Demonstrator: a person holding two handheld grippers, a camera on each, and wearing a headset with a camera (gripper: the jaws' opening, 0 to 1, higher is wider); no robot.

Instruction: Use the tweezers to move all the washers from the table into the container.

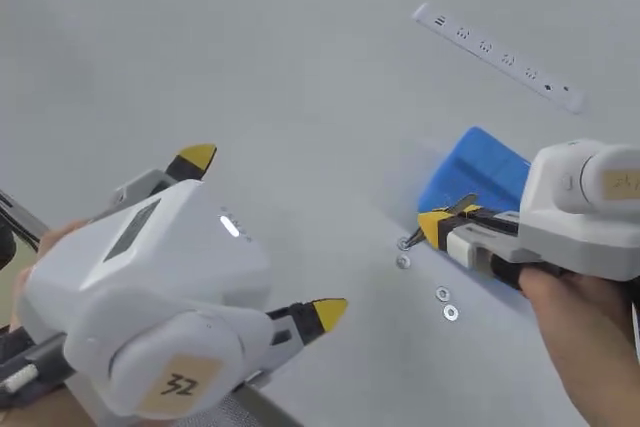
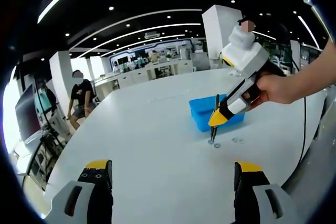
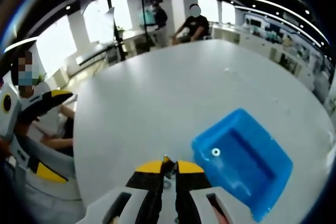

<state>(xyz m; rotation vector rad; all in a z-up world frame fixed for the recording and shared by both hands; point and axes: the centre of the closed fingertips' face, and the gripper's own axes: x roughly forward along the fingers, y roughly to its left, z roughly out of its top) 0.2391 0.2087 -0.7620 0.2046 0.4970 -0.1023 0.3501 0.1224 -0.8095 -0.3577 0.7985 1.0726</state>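
Note:
My right gripper [image 1: 440, 225] is shut on thin tweezers [image 1: 462, 209] whose tips reach down to a washer [image 1: 404, 243] on the white table. Three more washers lie close by [image 1: 403, 262], [image 1: 443, 294], [image 1: 451, 313]. The blue container [image 1: 475, 182] sits just behind the right gripper; in the right gripper view it [image 3: 262, 174] holds one washer [image 3: 216, 152]. My left gripper [image 1: 263, 235] hovers open at the near left, nothing between its yellow-tipped fingers. In the left gripper view the right gripper [image 2: 216, 119] points down at the washers [image 2: 217, 145] before the container [image 2: 202, 114].
A white power strip [image 1: 497, 55] lies at the far right of the table [image 1: 300, 67]. People sit and stand at other tables in the background [image 2: 81, 98]. A cable hangs from the right gripper at the table's right edge [image 2: 304, 124].

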